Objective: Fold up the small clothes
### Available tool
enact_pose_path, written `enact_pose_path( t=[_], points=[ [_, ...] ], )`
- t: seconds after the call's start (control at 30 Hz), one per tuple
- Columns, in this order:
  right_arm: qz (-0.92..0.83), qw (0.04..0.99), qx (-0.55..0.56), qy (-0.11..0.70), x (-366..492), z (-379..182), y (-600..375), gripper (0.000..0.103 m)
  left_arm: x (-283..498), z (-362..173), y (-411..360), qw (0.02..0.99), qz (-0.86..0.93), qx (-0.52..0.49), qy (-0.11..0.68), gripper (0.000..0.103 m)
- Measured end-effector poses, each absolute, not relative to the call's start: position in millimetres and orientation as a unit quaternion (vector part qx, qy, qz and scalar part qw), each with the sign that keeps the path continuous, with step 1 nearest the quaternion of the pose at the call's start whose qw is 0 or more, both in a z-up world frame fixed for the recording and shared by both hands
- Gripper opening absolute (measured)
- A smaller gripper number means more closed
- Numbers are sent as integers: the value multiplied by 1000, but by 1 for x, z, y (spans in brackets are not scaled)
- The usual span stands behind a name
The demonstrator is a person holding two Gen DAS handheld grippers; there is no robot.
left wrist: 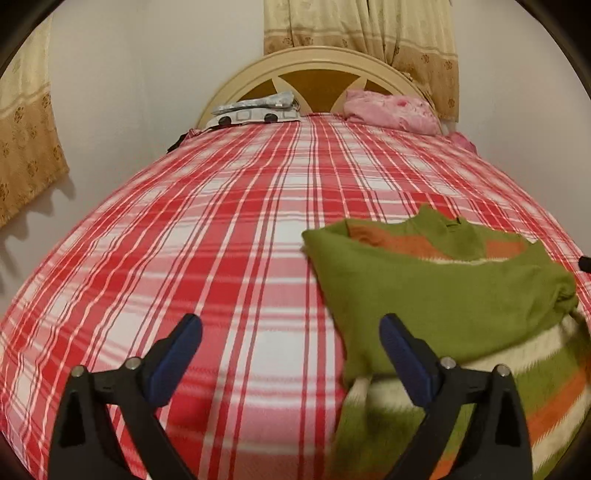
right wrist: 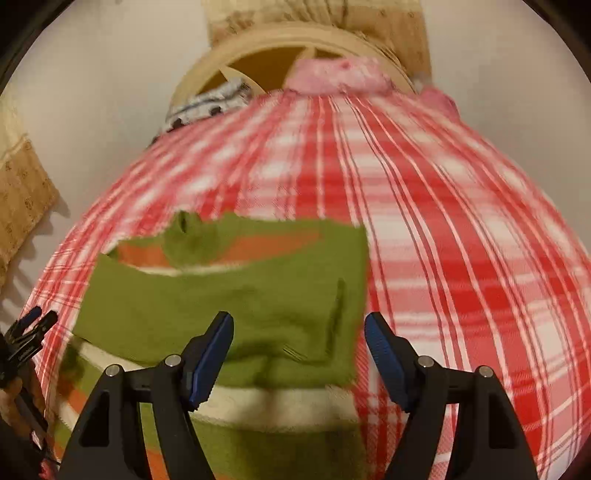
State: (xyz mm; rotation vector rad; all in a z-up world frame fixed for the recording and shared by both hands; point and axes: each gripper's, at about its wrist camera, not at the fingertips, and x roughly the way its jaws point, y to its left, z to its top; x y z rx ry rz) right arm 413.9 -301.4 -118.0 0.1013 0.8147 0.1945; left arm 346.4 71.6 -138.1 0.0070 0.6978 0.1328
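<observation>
A small green sweater (left wrist: 436, 295) with orange and cream stripes lies on the red plaid bed (left wrist: 229, 236), its sleeves folded across the body. In the left wrist view it lies to the right, and my left gripper (left wrist: 290, 332) is open and empty, hovering beside its left edge. In the right wrist view the sweater (right wrist: 221, 302) lies centre-left, and my right gripper (right wrist: 299, 332) is open and empty just above its right edge. The left gripper (right wrist: 29, 332) shows at the far left of the right wrist view.
A cream headboard (left wrist: 317, 70) stands at the far end, with a pink bundle (left wrist: 388, 109) and a grey patterned pillow (left wrist: 255, 110) against it. Beige curtains (left wrist: 362, 33) hang behind. The wall (left wrist: 122, 110) runs along the bed's left side.
</observation>
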Motion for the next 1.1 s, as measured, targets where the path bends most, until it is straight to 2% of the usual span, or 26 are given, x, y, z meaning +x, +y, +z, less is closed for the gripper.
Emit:
enact_pose_path(
  t=[0.07,0.13,0.3,0.33,0.47,0.63,0.7,0.77,0.87,1.1],
  points=[
    [145,909,49,388,420,-113,-284,74,361,-146,65,933,67,20,353,99],
    [194,886,63,417,435,-124,-267,74,373,-161,59,922,69,34,379,99],
    [119,864,49,487,448,-179,-272,74,370,-184,58,912,58,33,405,100],
    [129,872,42,470,438,-181,-276,74,370,-184,60,912,56,28,406,103],
    [120,877,-20,465,416,-178,-269,74,374,-188,63,909,54,20,413,103],
    [126,900,-14,417,419,-140,-251,74,369,-186,53,911,64,40,405,103],
    [139,891,-28,431,430,-147,-232,74,369,-186,55,911,64,40,405,103],
    [136,867,-40,478,444,-175,-222,74,369,-186,55,911,63,39,405,103],
    [122,885,-31,448,436,-187,-225,75,370,-186,55,911,61,34,406,103],
    [132,882,-13,453,434,-189,-247,75,372,-189,58,909,46,21,413,103]
  ],
)
